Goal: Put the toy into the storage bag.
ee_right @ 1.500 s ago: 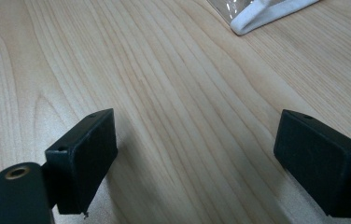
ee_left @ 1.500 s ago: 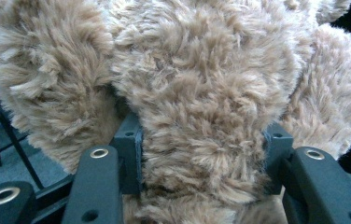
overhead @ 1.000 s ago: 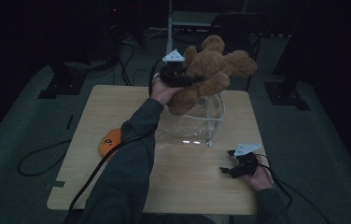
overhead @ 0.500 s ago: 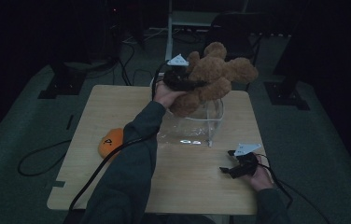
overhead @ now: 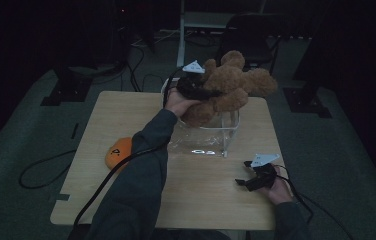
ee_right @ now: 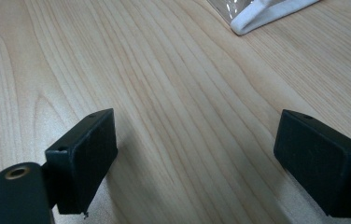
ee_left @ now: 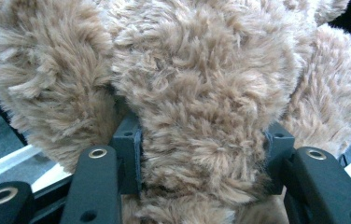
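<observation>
From above, the left gripper [overhead: 196,89] holds a shaggy brown plush teddy bear [overhead: 231,85] in the air over the open top of a clear, square-sided plastic container [overhead: 216,135] that stands toward the far side of the pale wooden table [overhead: 126,200]. The bear's lowest part seems to dip just to the container's rim; I cannot tell whether it touches. Near the table's left edge lies a small orange rounded soft toy [overhead: 117,151], well apart from the container. The right gripper [overhead: 256,177] sits low by the near right corner, holding nothing.

In the left gripper view, the two black jaws press into the bear's fur [ee_left: 197,107] from both sides, about half closed, with the plush bulging between and above them. A strip of table and a pale edge show at the lower left.

In the right gripper view, the jaws stand wide apart over bare wood grain [ee_right: 173,93], nothing between them, and a white rim corner of the container [ee_right: 262,14] shows at the top.

To my eye the work is midway: the bear is gripped and lifted at the container's mouth, but whether it is going in or coming out I cannot say from this; it is not yet set down anywhere, and the orange toy lies untouched
</observation>
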Motion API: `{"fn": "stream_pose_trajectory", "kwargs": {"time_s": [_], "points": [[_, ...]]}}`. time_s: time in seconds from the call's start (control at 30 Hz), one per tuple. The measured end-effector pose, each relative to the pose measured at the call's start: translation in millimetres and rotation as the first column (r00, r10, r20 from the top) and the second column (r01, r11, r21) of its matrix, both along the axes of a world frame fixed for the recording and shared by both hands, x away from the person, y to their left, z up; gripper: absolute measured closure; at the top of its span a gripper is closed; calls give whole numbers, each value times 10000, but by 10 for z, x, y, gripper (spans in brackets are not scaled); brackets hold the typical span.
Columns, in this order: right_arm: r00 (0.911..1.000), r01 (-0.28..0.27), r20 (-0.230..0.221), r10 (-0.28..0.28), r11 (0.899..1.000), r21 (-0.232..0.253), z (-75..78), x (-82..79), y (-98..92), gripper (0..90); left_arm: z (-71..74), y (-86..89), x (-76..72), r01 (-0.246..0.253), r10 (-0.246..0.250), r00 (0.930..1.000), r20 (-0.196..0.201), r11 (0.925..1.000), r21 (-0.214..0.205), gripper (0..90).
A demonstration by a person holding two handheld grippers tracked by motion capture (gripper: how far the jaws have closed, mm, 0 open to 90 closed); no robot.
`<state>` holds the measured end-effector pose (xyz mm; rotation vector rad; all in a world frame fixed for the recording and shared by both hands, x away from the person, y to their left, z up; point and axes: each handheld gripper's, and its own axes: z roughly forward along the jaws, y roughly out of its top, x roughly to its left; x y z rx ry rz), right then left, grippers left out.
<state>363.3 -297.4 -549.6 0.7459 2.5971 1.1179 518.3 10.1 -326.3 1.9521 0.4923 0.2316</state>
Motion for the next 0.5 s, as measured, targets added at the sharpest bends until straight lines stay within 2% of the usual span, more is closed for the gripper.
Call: {"fn": "stream_pose_trajectory", "kwargs": {"time_s": [0.27,0.5], "points": [[10000,0,2,0,10000,0,0,0,0,126,-28,-43,-10,98,-96,9999,-80,9995,309,470],[10000,2,0,-2,10000,-1,0,0,0,126,-47,-61,3,291,-275,9990,-346,9986,453,446]]}}
